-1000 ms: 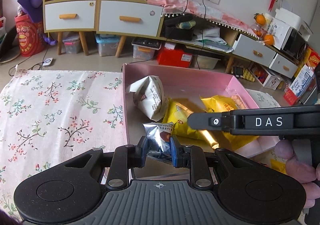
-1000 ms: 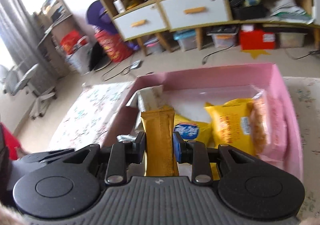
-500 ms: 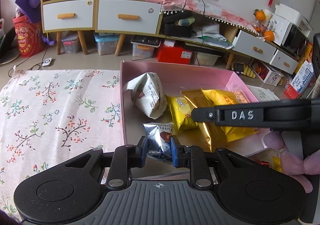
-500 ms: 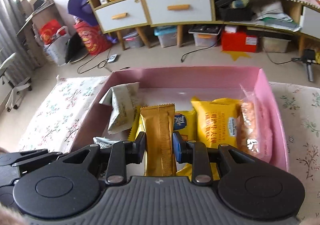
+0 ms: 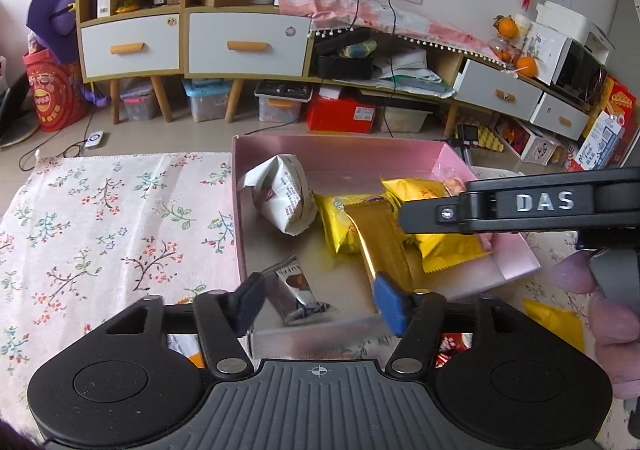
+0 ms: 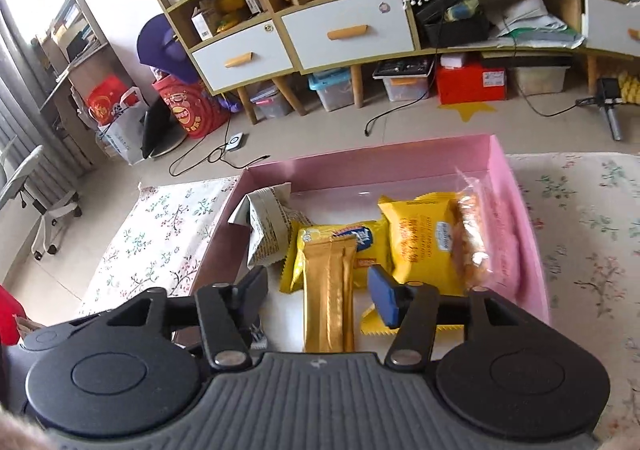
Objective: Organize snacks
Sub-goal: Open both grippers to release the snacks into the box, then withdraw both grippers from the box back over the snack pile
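Silver packet (image 5: 294, 292): lying loose in the near-left of the pink box (image 5: 340, 148).
Gold bar (image 6: 329, 290): resting on yellow packets (image 6: 424, 238).
Left gripper (image 5: 318, 304): spreading wide, holding nothing.
Right gripper (image 6: 320, 296): gaping, empty.
Obstruction: right gripper's arm is crossing over the box's right side.

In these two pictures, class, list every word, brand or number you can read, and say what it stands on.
"DAS": on the black body of the right gripper, seen from the left wrist.
"UFFL", partly cut off: on the silver snack packet in the pink box.
Print on the yellow packets, the white packet and the red bag: too small or blurred to read.
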`<state>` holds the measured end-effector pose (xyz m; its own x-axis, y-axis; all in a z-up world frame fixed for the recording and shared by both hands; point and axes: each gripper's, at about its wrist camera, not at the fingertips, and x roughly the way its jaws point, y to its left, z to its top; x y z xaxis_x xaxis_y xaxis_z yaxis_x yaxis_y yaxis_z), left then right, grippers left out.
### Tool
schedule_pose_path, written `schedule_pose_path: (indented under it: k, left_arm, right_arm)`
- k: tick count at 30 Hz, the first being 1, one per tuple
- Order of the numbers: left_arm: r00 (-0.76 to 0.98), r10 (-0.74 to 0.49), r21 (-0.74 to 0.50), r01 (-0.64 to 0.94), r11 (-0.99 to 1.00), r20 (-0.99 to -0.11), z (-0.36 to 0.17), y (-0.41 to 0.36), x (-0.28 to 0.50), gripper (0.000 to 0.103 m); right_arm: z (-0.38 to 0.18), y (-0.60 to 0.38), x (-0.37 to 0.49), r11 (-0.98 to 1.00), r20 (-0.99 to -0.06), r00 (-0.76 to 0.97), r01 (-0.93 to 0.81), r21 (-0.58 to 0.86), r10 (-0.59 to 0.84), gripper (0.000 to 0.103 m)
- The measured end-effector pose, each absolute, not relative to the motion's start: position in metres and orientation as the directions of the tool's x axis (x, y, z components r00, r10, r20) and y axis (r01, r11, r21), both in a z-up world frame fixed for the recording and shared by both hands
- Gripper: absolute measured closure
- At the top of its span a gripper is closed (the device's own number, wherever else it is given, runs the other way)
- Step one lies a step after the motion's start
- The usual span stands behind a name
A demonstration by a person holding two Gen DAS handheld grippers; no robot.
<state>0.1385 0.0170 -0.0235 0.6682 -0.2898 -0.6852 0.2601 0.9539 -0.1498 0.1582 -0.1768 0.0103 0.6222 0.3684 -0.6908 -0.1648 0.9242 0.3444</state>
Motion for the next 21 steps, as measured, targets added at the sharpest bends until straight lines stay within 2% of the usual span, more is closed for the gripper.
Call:
schedule_pose_path:
  k: [12,14,21]
  left_arm:
    - [0.663,-0.272,-0.112,0.274,0.955,-0.697,-0.005,0.021,0.102,0.012]
    - [0.664,-0.269,-0.106,0.275,0.956,-0.698,-0.002,0.023,0.095,0.01]
    - [0.667,-0.261,-0.097,0.273,0.957,-0.698,0.001,0.029,0.072,0.006]
  right_arm:
    - [0.023,-0.199,0.12,0.942,-0.682,0.663,-0.108,0.319,0.307,0.025]
    - [0.023,-0.201,0.115,0.945,-0.684,0.667,-0.1,0.311,0.296,0.019]
    - [0.025,-0.21,0.092,0.952,-0.683,0.68,-0.077,0.295,0.267,0.009]
